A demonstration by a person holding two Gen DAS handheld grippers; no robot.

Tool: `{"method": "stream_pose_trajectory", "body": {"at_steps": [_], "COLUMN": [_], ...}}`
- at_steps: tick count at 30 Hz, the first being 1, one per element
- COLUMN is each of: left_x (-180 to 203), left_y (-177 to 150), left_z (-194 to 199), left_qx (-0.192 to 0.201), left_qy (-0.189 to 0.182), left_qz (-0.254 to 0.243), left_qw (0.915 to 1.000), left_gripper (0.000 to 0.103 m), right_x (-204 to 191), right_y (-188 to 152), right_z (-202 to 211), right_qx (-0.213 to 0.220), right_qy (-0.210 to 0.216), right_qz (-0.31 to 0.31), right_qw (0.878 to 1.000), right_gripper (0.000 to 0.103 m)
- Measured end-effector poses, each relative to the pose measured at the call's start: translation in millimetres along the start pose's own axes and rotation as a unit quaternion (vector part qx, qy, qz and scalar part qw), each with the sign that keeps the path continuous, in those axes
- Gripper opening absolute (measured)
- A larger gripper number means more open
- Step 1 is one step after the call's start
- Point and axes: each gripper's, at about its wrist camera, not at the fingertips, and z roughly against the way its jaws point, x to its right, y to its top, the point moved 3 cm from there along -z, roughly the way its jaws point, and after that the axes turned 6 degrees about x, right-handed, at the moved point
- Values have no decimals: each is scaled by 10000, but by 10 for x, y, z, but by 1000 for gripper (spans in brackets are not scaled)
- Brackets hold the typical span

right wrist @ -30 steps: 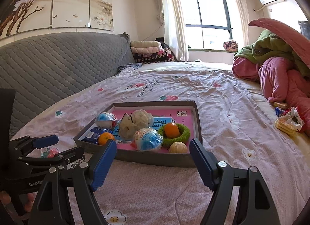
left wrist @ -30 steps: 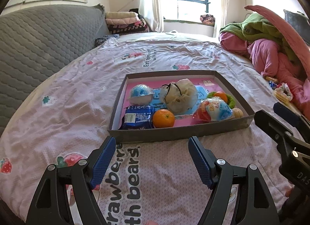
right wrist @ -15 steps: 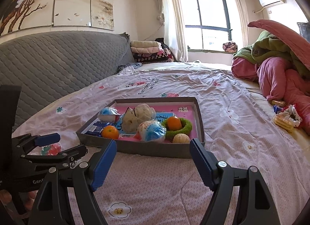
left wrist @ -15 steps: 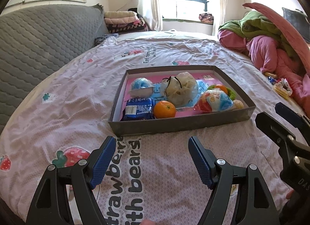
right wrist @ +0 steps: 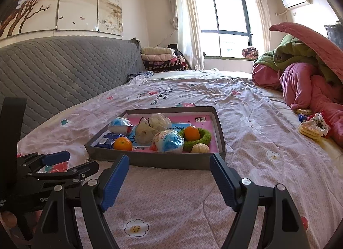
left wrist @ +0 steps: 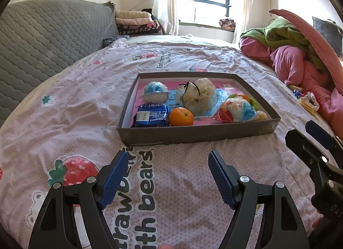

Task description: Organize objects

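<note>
Since seven things already lie inside the grey tray (left wrist: 193, 136) near the front edge of the bed (left wrist: 75, 109), the gathering looks largely done. What seems left, as a guess, is the small heap of snacks (right wrist: 312, 125) lying loose by the bed's right edge, against the pink quilt (right wrist: 308, 86).

Counted from the tray's left wall to its right: one blue-and-white sealed cup (left wrist: 154, 92) toward the far left corner; one blue biscuit packet (left wrist: 151, 116) at the near left corner; one whole orange (left wrist: 181, 117) just beside the packet along the near wall; one clear bag tied with black cord (left wrist: 198, 94) in the middle; one round blue, white and red snack bag (left wrist: 236, 111) nearer the right; one green ring (right wrist: 205, 136) with a second orange (right wrist: 192, 133) sitting in it; one peeled, pale fruit (right wrist: 200, 148) at the near right corner. That makes two whole oranges and one of everything else.

Both tools hover over the sheet, short of the tray's near wall: the left gripper (left wrist: 168, 173) stands spread with nothing between its pads, and the right gripper (right wrist: 169, 175) likewise is spread and empty.
</note>
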Motion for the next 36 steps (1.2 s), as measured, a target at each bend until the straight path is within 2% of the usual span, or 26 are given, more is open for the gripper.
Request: {"method": "stream_pose_trajectory", "body": {"at_steps": [15, 36], "left_x": [-72, -49], "left_y": [-106, -195], "left_z": [-13, -33], "left_qx": [-120, -190], "left_qy": [-36, -115], "left_qz": [73, 84], "left_qw": [9999, 9997], "left_gripper": [78, 78], "right_x": [-75, -68], "right_y": [-154, -244], "right_z": [9, -56], "right_qx": [-110, -276], "right_qy": [-180, -182], "right_qz": [126, 146], "right_qw": [9997, 9993], "right_gripper": [77, 77]}}
